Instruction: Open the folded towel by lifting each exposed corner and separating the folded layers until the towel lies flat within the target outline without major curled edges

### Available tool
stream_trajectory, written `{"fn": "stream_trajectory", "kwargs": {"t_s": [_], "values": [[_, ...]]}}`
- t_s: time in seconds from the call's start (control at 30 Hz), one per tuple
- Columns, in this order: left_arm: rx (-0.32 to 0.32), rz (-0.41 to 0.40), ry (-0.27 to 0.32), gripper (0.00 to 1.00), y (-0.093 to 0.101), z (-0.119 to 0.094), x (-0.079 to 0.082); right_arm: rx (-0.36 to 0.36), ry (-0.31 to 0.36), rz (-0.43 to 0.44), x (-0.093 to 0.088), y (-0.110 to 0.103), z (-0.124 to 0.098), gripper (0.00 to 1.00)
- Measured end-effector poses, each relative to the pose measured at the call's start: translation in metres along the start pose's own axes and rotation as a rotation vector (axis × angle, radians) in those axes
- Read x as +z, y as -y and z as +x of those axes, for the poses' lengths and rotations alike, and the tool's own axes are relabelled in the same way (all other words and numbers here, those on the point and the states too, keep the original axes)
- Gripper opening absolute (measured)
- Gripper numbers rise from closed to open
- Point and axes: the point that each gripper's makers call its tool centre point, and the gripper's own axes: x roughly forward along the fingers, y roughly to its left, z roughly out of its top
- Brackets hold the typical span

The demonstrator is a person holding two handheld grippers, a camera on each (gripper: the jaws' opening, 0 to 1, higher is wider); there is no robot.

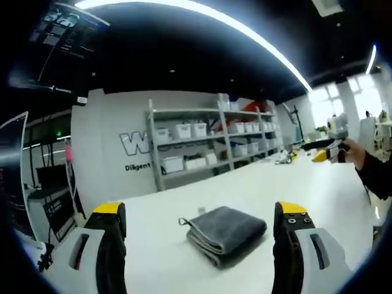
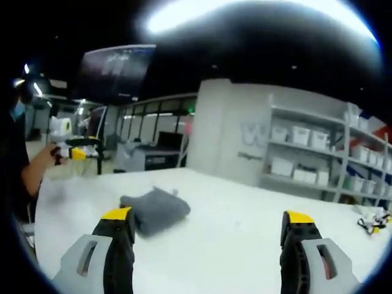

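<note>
A dark grey towel (image 1: 224,233) lies folded in several layers on the white table (image 1: 257,184), with its stacked edges toward the camera. My left gripper (image 1: 202,236) is open, its yellow-tipped jaws standing wide on either side of the towel and short of it. In the right gripper view the same towel (image 2: 154,210) sits left of centre, just beyond the left jaw. My right gripper (image 2: 208,229) is open above bare table. The right gripper (image 1: 334,142) appears at the far right in the left gripper view, held in a hand. The left gripper (image 2: 76,150) appears at the far left in the right gripper view.
Grey shelving (image 1: 208,144) with white bins stands behind the table against a white wall with lettering. Small objects (image 2: 370,223) lie on the table at the far right. A person's dark sleeve (image 1: 376,174) reaches in from the right. Monitors and desks (image 2: 153,156) sit beyond the table.
</note>
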Motion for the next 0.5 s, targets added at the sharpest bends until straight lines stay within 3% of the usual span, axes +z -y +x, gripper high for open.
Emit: {"fn": "stream_trajectory", "kwargs": {"t_s": [0.07, 0.1, 0.13, 0.17, 0.27, 0.33, 0.5], "values": [[0.004, 0.000, -0.011, 0.90, 0.000, 0.002, -0.004, 0.007, 0.013, -0.011, 0.004, -0.003, 0.005, 0.99], [0.001, 0.019, -0.045, 0.91, 0.000, 0.002, -0.013, 0.013, 0.015, -0.012, 0.004, -0.004, 0.006, 0.99], [-0.049, 0.081, -0.182, 0.93, 0.004, -0.001, -0.036, 0.019, 0.016, -0.011, 0.004, -0.006, 0.007, 0.99], [-0.022, 0.144, -0.230, 0.95, 0.000, 0.003, -0.046, 0.026, 0.016, -0.010, 0.003, -0.008, 0.009, 0.99], [-0.019, 0.234, -0.271, 0.96, 0.000, 0.013, -0.063, 0.033, -0.004, -0.012, -0.007, -0.012, 0.014, 0.99], [-0.061, 0.178, -0.294, 1.00, 0.008, 0.020, -0.073, 0.037, -0.017, -0.010, -0.012, -0.015, 0.018, 0.99], [-0.067, 0.124, -0.268, 0.97, 0.004, 0.037, -0.084, 0.040, -0.018, -0.005, -0.015, -0.020, 0.027, 0.99]]}}
